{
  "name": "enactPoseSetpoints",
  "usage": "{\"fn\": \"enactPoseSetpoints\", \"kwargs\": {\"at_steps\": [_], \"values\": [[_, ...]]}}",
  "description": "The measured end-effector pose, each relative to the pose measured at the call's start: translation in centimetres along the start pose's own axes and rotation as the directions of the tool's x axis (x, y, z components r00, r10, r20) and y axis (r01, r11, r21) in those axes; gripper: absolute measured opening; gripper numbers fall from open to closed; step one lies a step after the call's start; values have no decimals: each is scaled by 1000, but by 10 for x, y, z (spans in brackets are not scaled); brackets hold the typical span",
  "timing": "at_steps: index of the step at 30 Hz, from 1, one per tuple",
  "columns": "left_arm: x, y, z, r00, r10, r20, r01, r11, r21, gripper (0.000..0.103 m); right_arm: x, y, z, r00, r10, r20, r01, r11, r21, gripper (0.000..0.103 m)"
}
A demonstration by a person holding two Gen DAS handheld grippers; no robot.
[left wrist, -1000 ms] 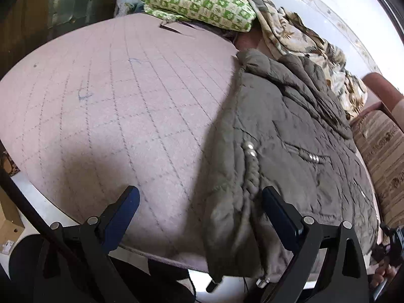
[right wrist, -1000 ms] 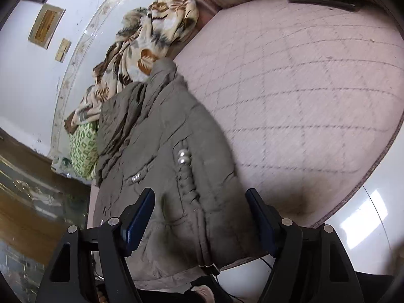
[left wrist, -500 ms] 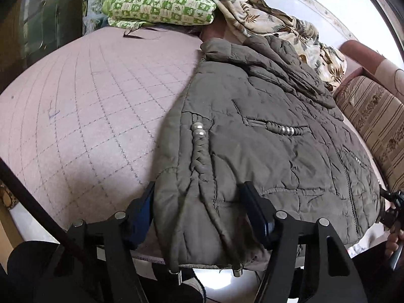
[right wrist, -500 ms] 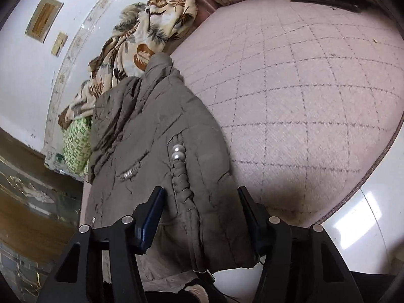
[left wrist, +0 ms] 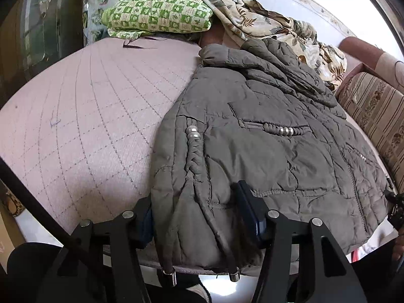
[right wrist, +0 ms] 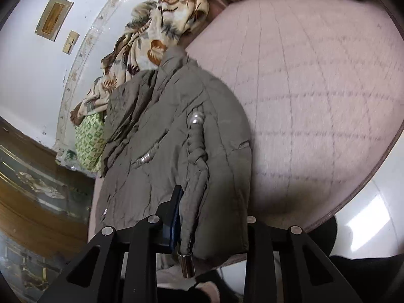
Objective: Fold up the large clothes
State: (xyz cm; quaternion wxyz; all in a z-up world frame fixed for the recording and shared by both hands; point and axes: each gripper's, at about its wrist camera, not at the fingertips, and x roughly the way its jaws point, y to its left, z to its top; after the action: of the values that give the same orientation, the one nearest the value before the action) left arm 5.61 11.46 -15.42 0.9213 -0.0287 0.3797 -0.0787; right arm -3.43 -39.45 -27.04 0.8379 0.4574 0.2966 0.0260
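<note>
A grey-brown quilted jacket (left wrist: 265, 126) lies flat on a pink quilted bed (left wrist: 88, 116), its hem hanging over the near edge. My left gripper (left wrist: 197, 214) is closing on the hem's left corner. Fabric is bunched between both pads, beside the braided cord with pearl beads (left wrist: 193, 146). In the right wrist view the same jacket (right wrist: 164, 131) fills the middle. My right gripper (right wrist: 213, 209) is closing on the hem next to the braided cord (right wrist: 197, 146). Its left finger (right wrist: 176, 207) presses the cloth, and the other finger is hidden behind the fabric.
A green checked pillow (left wrist: 159, 12) and a leaf-print blanket (left wrist: 265, 25) lie at the head of the bed. A striped sofa (left wrist: 373, 108) stands along the right side. Bare mattress (right wrist: 315, 88) spreads beside the jacket. Metal cord ends (right wrist: 185, 265) dangle below the hem.
The left gripper slid right from the bare mattress onto the jacket's corner and narrowed around it. The right gripper's jaws drew together, gathering the hem into a fold.
</note>
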Motion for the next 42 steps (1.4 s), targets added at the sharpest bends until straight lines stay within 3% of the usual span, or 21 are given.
{"fn": "enactPoseSetpoints", "kwargs": {"at_steps": [3,7,8,11,12,13,14,18,23,28,32,36,42], "values": [[4,0,-1,1000,12,-2,-12,1000,-17,74,7,-5,1,1000,-16,-16,16,999,29,37],[6,-8,-2,999,39,5,-39,999,-5,78,11,-11,5,1000,11,-21,-10,998,67,42],[6,-10,-2,999,34,10,-34,999,1,74,12,-13,5,1000,20,-23,-18,997,80,42],[1,-16,-3,998,47,46,-48,998,34,49,12,-14,6,1000,19,-24,-17,997,78,42],[-1,-19,-3,996,61,62,-64,997,51,40,11,-13,6,1000,13,-19,-11,998,68,37],[-2,-19,-3,995,66,70,-70,996,59,36,9,-10,5,1000,2,-9,-1,999,43,29],[-2,-20,-3,995,69,75,-73,995,63,34,7,-3,3,1000,-8,9,8,1000,2,27],[2,-21,-3,994,79,75,-83,995,54,36,6,20,0,997,-57,53,64,989,-131,24],[9,-24,-5,993,98,73,-101,994,49,50,15,2,2,999,-42,21,42,999,-31,25],[11,-26,-4,992,104,76,-108,993,55,54,15,7,-1,997,-64,41,67,996,-67,25],[9,-32,-5,989,114,97,-123,988,95,38,14,8,-1,997,-61,42,64,996,-68,25],[5,-38,-5,984,134,116,-148,981,128,26,9,21,-2,994,-89,63,98,985,-142,21],[-8,-41,6,983,139,123,-156,978,141,20,-6,39,-4,991,-61,117,85,973,-215,17]]}}
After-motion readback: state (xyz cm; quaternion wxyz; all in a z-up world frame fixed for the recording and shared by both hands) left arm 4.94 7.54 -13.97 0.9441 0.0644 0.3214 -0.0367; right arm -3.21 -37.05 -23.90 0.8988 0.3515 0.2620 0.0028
